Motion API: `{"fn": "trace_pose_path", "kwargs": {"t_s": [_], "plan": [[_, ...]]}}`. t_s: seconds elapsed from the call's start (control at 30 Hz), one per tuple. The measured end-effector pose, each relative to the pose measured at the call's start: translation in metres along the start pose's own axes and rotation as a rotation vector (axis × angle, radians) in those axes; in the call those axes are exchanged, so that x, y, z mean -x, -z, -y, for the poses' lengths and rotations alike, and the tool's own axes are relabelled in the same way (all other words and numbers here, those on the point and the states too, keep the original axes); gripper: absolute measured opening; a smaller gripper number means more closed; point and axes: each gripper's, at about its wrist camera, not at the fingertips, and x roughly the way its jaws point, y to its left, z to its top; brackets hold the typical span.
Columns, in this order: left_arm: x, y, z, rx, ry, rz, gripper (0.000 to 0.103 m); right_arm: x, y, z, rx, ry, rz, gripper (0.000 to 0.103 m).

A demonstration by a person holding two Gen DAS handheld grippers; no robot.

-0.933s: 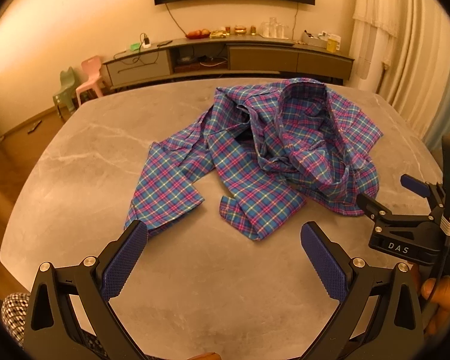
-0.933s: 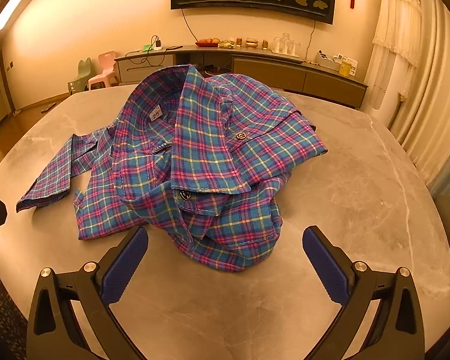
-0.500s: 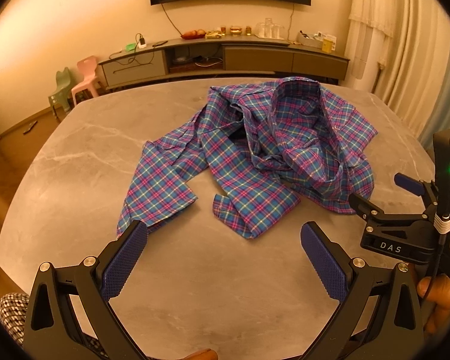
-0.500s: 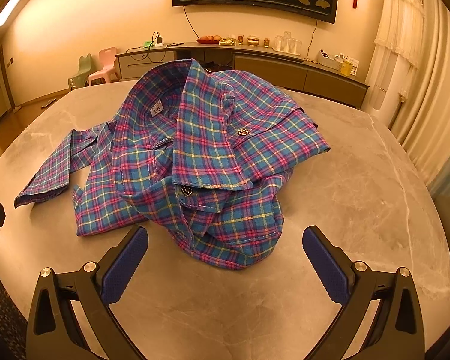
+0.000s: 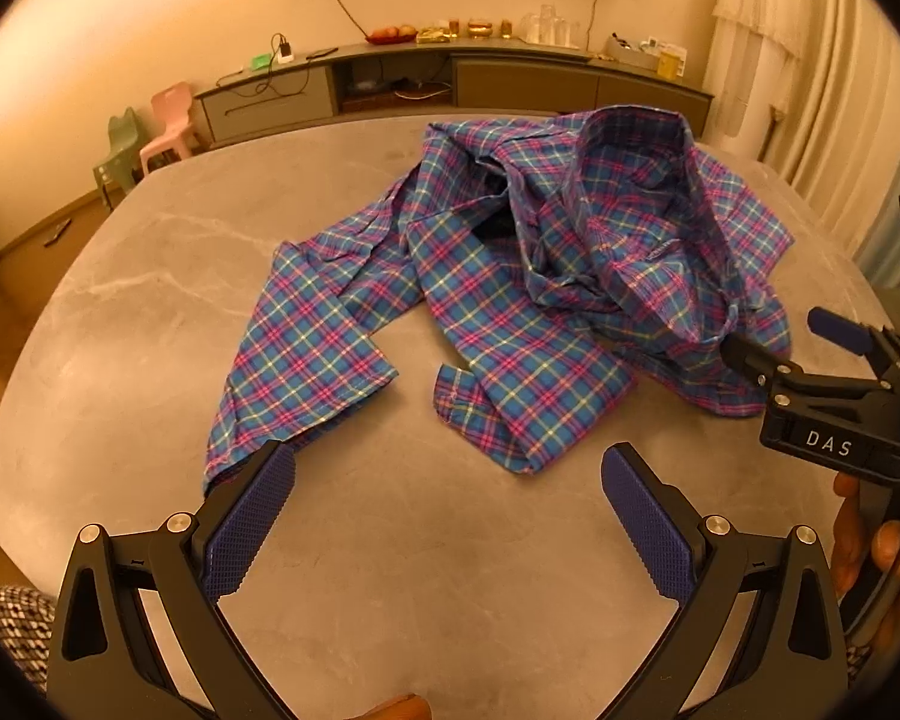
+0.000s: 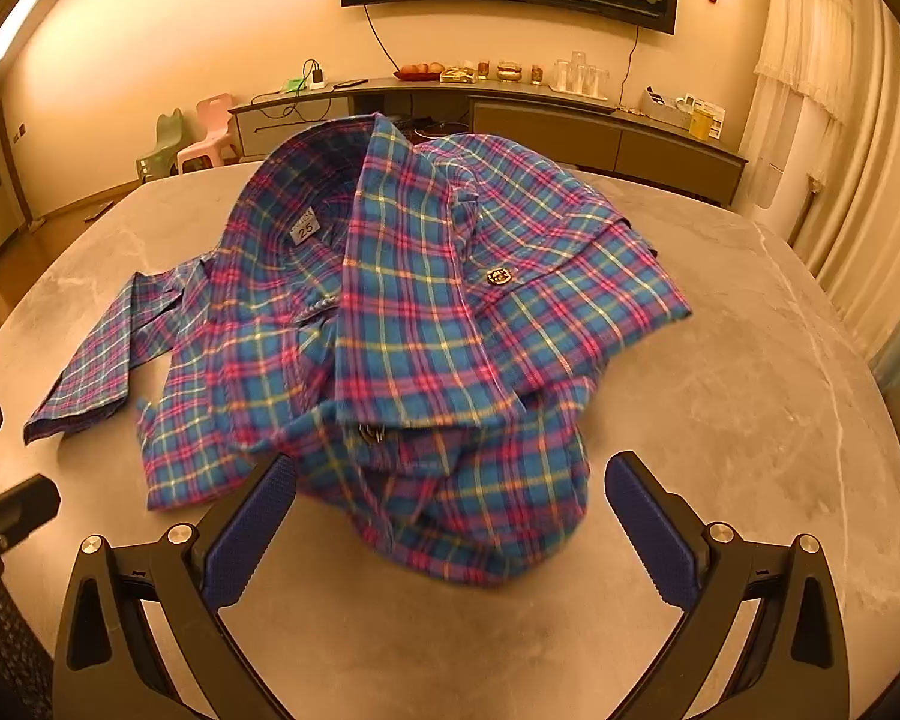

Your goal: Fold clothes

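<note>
A blue and pink plaid shirt [image 5: 546, 276] lies crumpled on a grey marble table [image 5: 150, 312], one sleeve [image 5: 300, 354] stretched toward the front left. My left gripper [image 5: 448, 474] is open just in front of the sleeve's cuff end, nothing between its fingers. My right gripper [image 6: 450, 480] is open with the bunched near edge of the plaid shirt [image 6: 426, 324] reaching in between its fingers. The collar with a size tag [image 6: 305, 228] stands up behind. The right gripper [image 5: 792, 339] also shows at the right of the left wrist view, at the shirt's edge.
The table edge [image 6: 840, 312] curves round on all sides. A long low sideboard [image 5: 450, 84] with small items stands against the back wall. Two small chairs [image 5: 150, 144] are at the back left, curtains [image 6: 840, 120] on the right. A hand [image 5: 870, 546] holds the right gripper.
Both grippers have moved forward toward the shirt. The cloth now reaches between the right gripper's fingers, and the left one has closed in on the sleeve end. Both stay open.
</note>
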Motion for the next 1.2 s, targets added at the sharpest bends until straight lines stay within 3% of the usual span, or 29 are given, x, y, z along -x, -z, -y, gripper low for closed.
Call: {"fn": "trace_pose_path", "kwargs": {"t_s": [0.27,0.4,0.5,0.7,0.87,1.0,1.2], "plan": [[-0.020,0.000,-0.002,0.010,0.031,-0.023,0.102,0.003,0.000,-0.010,0.055,0.036,0.018,0.103],[-0.027,0.003,0.005,-0.043,0.063,0.020,0.102,0.003,0.001,-0.014,0.075,0.054,0.017,0.103],[-0.035,-0.001,0.008,-0.048,0.066,-0.011,0.102,0.003,0.001,-0.015,0.082,0.059,0.015,0.103],[-0.049,-0.026,0.008,-0.077,0.027,0.015,0.102,-0.004,0.001,-0.016,0.092,0.076,0.006,0.103],[-0.061,-0.057,0.003,0.009,0.122,-0.003,0.102,-0.009,0.001,-0.016,0.099,0.088,0.000,0.103],[-0.063,-0.085,0.022,0.027,0.216,0.006,0.102,-0.013,-0.001,-0.017,0.114,0.092,0.001,0.103],[-0.077,-0.105,0.055,0.012,0.230,-0.020,0.102,-0.015,-0.002,-0.009,0.079,0.078,-0.014,0.103]]}}
